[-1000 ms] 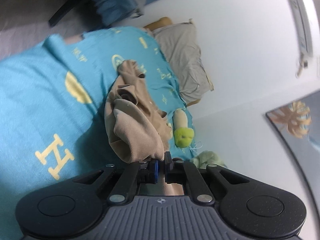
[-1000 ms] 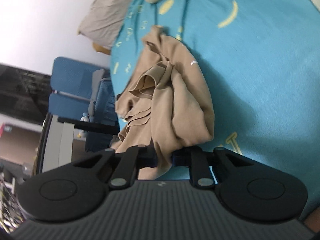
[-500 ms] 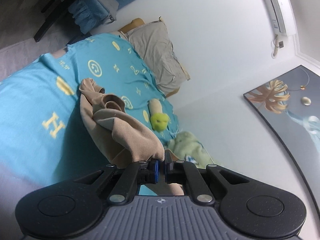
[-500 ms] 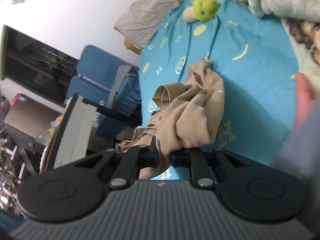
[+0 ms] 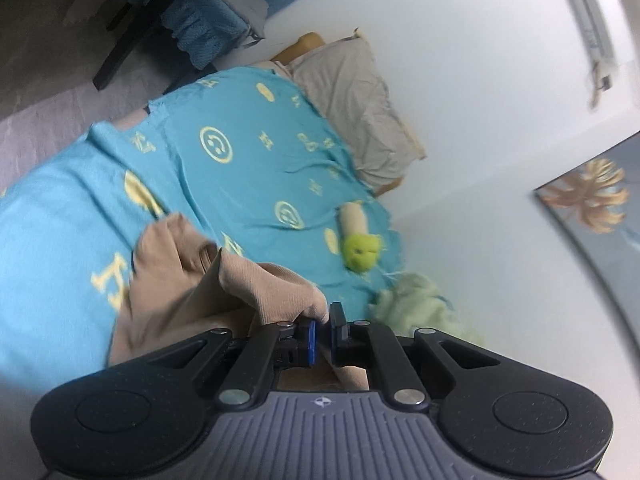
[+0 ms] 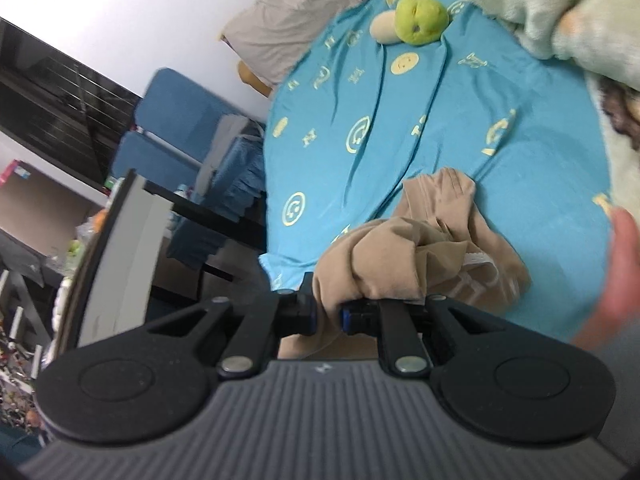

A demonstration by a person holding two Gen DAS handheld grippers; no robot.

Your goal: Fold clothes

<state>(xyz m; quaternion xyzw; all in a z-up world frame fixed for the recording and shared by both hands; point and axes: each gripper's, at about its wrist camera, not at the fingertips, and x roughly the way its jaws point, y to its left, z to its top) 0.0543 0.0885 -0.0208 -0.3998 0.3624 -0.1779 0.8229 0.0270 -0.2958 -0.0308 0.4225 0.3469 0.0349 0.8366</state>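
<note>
Left wrist view: your left gripper [image 5: 322, 330] has its jaws pinched nearly together on an edge of the tan garment [image 5: 192, 280], which bunches just in front of the fingers and trails down to the left onto the turquoise bedspread [image 5: 240, 152]. Beyond it lie a green plush toy [image 5: 360, 250] and, at the far end, a grey pillow [image 5: 352, 100].

Right wrist view: your right gripper [image 6: 328, 316] is clamped on a thick wad of the same garment, with the rest drooping to the bedspread just beyond the fingers. A blurred hand [image 6: 616, 280] shows at the right edge.

You look to be at the lift-and-open stage, with the cloth crumpled and no fold made yet. Next, draw the two grips apart so it hangs flat, then lay it on the bed.
</note>
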